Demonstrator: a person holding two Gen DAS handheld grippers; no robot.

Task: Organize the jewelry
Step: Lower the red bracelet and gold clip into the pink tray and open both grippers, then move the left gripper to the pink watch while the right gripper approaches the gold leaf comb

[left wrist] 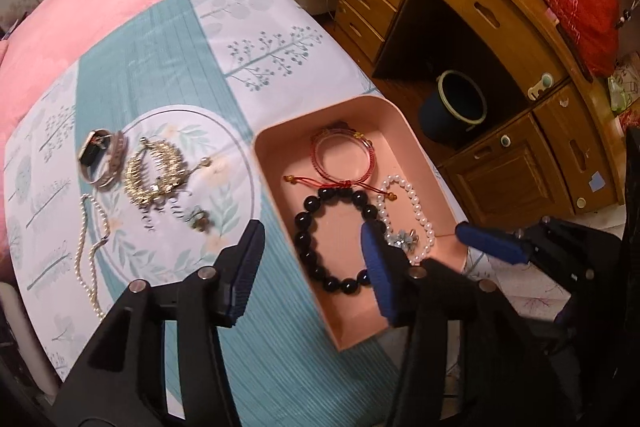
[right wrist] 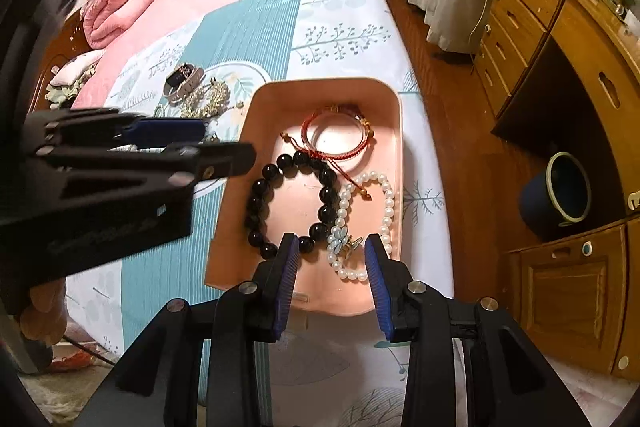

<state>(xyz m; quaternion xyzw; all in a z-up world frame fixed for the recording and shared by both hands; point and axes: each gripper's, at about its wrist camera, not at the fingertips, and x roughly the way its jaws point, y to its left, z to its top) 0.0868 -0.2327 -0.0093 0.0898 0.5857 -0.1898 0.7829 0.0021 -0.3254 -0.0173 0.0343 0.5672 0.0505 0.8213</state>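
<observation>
Jewelry lies split across the bedspread (left wrist: 224,27): a black bead bracelet (left wrist: 332,227), pearl bracelet (right wrist: 366,223) and red cord bangle (left wrist: 342,155) sit in the pink tray (left wrist: 276,155); a watch (left wrist: 100,155), gold piece (left wrist: 156,171) and pearl strand (left wrist: 90,247) rest to its left; the left gripper (left wrist: 312,247) and right gripper (right wrist: 332,259) both hang open and empty at the tray's near end.
</observation>
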